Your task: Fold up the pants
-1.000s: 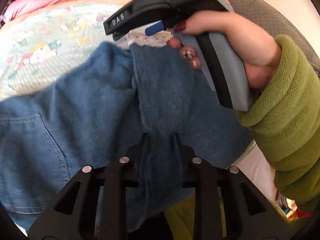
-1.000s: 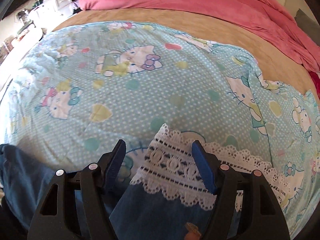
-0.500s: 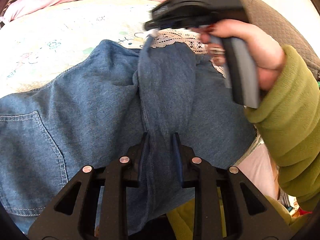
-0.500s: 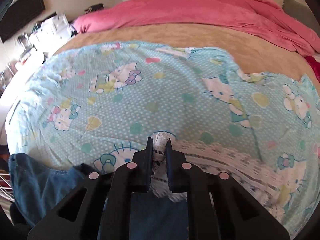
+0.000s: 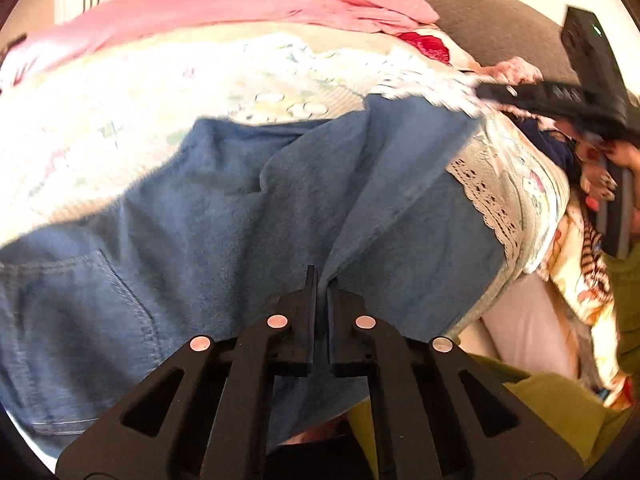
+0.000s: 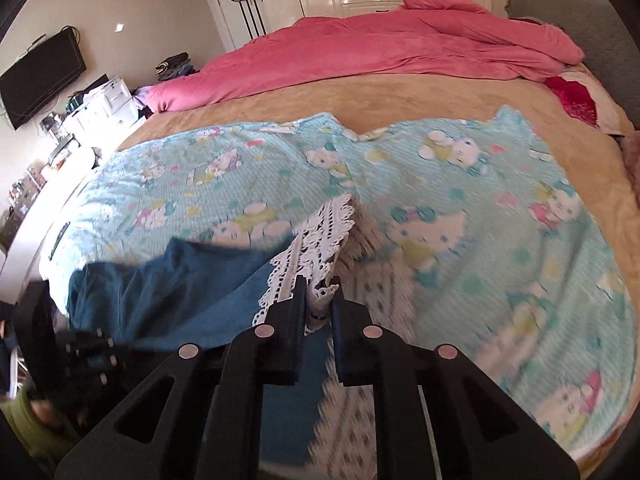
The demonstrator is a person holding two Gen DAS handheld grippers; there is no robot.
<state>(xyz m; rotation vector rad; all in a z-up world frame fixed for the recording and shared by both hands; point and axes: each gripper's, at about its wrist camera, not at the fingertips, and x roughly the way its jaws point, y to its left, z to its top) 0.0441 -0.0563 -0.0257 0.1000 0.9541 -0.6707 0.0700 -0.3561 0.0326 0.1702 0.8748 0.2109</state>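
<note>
Blue denim pants (image 5: 208, 216) with white lace hems (image 5: 486, 196) lie on a cartoon-print sheet (image 6: 460, 208) on the bed. My left gripper (image 5: 320, 280) is shut on a fold of the denim near the front edge. My right gripper (image 6: 318, 290) is shut on the lace hem (image 6: 320, 236) of one leg and holds it lifted above the sheet; it also shows in the left wrist view (image 5: 552, 96) at the far right. The raised leg (image 6: 188, 292) stretches between the two grippers. A back pocket (image 5: 80, 308) shows at the left.
A pink duvet (image 6: 380, 52) is bunched along the far side of the bed. A tan blanket (image 6: 420, 100) lies under the sheet. A grey headboard (image 5: 480, 12) stands at the right. Drawers and clutter (image 6: 100, 104) stand beyond the bed's left side.
My right gripper closed on the lace hem, lifted it and carried it to the right. My left gripper pinched shut on the denim fold. The pant leg is pulled out wider.
</note>
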